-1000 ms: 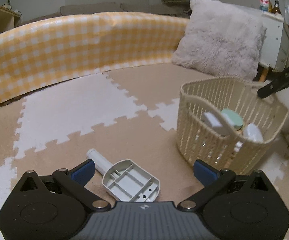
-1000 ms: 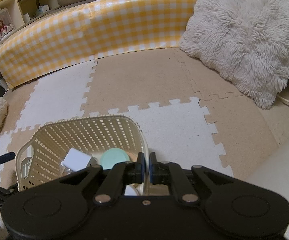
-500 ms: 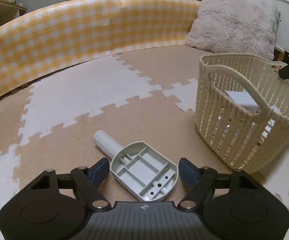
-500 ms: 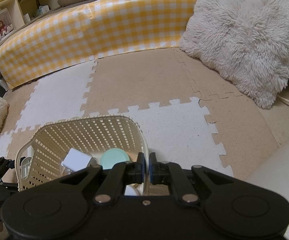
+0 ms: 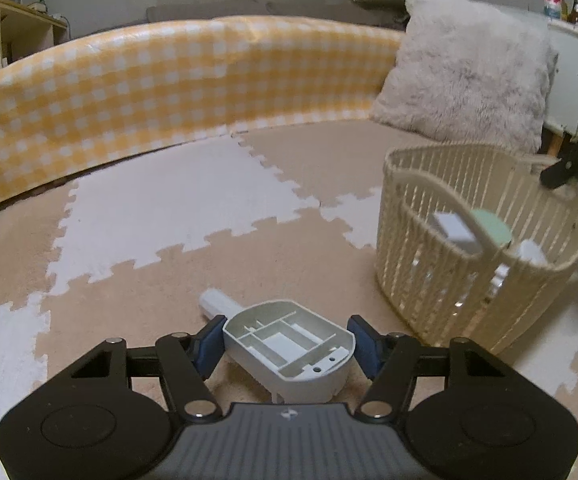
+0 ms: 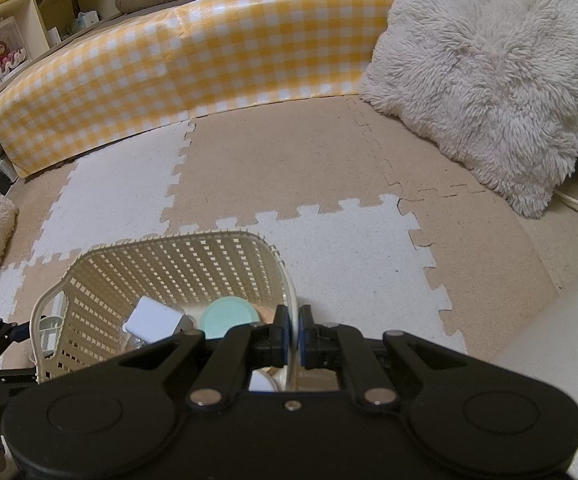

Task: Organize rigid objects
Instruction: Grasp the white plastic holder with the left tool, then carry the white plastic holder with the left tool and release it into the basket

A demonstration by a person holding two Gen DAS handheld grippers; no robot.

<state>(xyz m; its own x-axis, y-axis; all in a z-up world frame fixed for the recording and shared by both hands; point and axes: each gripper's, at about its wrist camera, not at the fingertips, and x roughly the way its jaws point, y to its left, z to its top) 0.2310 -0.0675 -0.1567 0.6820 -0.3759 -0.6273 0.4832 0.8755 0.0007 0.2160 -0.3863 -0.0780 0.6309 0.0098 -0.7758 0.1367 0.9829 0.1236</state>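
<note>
A grey plastic scoop-shaped part (image 5: 289, 344) with a white tube handle (image 5: 219, 302) lies on the foam mat. My left gripper (image 5: 288, 340) is closing around it, and its blue pads touch both sides of the part. To the right stands a cream slatted basket (image 5: 429, 272) holding a white block (image 6: 151, 320) and a mint round lid (image 6: 229, 316). My right gripper (image 6: 293, 330) is shut on the near rim of the basket (image 6: 161, 272). Its black finger also shows above the basket in the left wrist view.
A yellow checked bumper (image 5: 169, 92) curves along the far side of the beige and white puzzle mat (image 5: 169, 208). A fluffy pale pillow (image 5: 465, 80) leans at the back right. Shelves (image 6: 17, 40) stand behind the bumper on the left.
The left gripper's jaws have drawn in from wide apart until the pads meet the sides of the grey part. The right gripper and the basket have stayed put.
</note>
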